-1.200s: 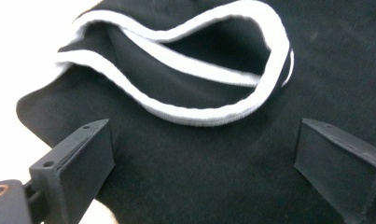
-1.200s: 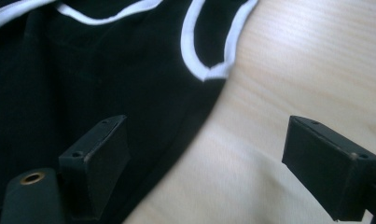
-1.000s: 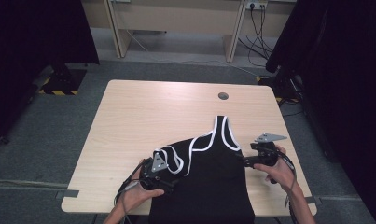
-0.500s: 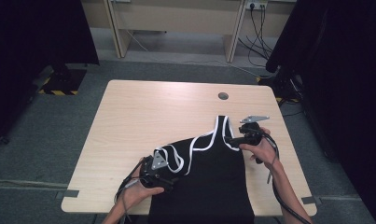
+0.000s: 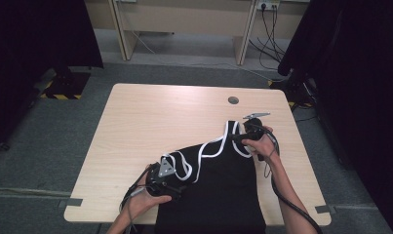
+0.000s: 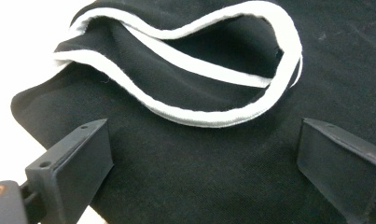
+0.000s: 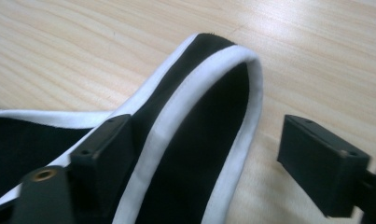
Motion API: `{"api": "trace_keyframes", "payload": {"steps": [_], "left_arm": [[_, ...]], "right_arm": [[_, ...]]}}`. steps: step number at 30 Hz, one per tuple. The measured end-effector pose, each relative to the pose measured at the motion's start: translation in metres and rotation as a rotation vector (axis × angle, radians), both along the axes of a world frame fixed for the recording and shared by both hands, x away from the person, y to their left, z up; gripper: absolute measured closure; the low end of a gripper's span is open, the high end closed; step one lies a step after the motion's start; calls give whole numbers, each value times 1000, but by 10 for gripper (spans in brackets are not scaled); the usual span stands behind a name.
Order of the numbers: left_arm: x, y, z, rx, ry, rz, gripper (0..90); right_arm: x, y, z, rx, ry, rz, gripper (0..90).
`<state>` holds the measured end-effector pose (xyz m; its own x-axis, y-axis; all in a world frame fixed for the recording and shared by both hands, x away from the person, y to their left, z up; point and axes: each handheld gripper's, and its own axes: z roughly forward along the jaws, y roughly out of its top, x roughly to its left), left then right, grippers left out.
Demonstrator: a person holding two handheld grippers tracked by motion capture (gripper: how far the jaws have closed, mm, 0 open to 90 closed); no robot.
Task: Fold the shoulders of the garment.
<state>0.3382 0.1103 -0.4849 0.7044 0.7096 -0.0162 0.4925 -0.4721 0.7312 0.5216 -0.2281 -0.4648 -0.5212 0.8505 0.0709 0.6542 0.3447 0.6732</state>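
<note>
A black sleeveless garment (image 5: 218,195) with white trim lies on the wooden table (image 5: 155,117) and hangs over the near edge. Its shoulder strap (image 5: 229,127) points toward the far right. My right gripper (image 5: 237,137) is at that strap. In the right gripper view the strap (image 7: 199,102) lies between the jaws (image 7: 209,154), which have just been closing but stand apart without pinching it. My left gripper (image 5: 173,185) rests open on the garment's left side. Its jaws (image 6: 202,158) straddle flat black cloth just below the white-edged armhole (image 6: 213,116).
A round cable hole (image 5: 233,100) sits in the table near the far right. Bare wood stretches across the far and left parts of the table. Dark curtains (image 5: 360,97) stand on both sides, and cables (image 5: 269,29) run along the floor behind.
My right hand has moved away from me and to the left, from the garment's right edge up to the shoulder strap. The left gripper has stayed put.
</note>
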Motion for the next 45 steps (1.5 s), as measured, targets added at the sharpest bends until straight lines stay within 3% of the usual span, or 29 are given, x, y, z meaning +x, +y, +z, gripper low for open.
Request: {"api": "trace_keyframes", "payload": {"steps": [4, 7, 9, 11, 13, 19, 20, 22, 27, 31, 37, 45], "left_arm": [[0, 0, 0, -2, 0, 1, 30], [0, 0, 0, -1, -1, 0, 30], [0, 0, 0, -1, 0, 0, 30], [0, 0, 0, -1, 0, 0, 30], [0, 0, 0, -1, 0, 0, 30], [0, 0, 0, -1, 1, 0, 31], [0, 0, 0, -1, 1, 0, 31], [0, 0, 0, 0, 0, 0, 30], [0, 0, 0, 0, 0, 0, 30], [0, 0, 0, 0, 1, 0, 30], [0, 0, 0, 0, 0, 0, 30], [0, 0, 0, 0, 0, 0, 30]], "right_arm": [[8, 3, -2, -16, -4, 16, 365], [12, 3, -4, -28, -41, 56, 589], [12, 2, -4, -8, -32, 68, 727], [11, 1, -3, -8, -25, 94, 811], [10, -1, -2, 0, -36, 115, 840], [-8, -4, 17, 107, -93, 190, 844], [-8, -4, 17, 107, -93, 190, 844], [-19, -5, 25, 147, -120, 223, 844], [-53, -7, 37, 185, -183, 315, 834], [-75, -9, 37, 182, -204, 369, 822], [-106, -16, 35, 179, -209, 399, 784], [-146, -33, 33, 110, -174, 426, 554]]}}
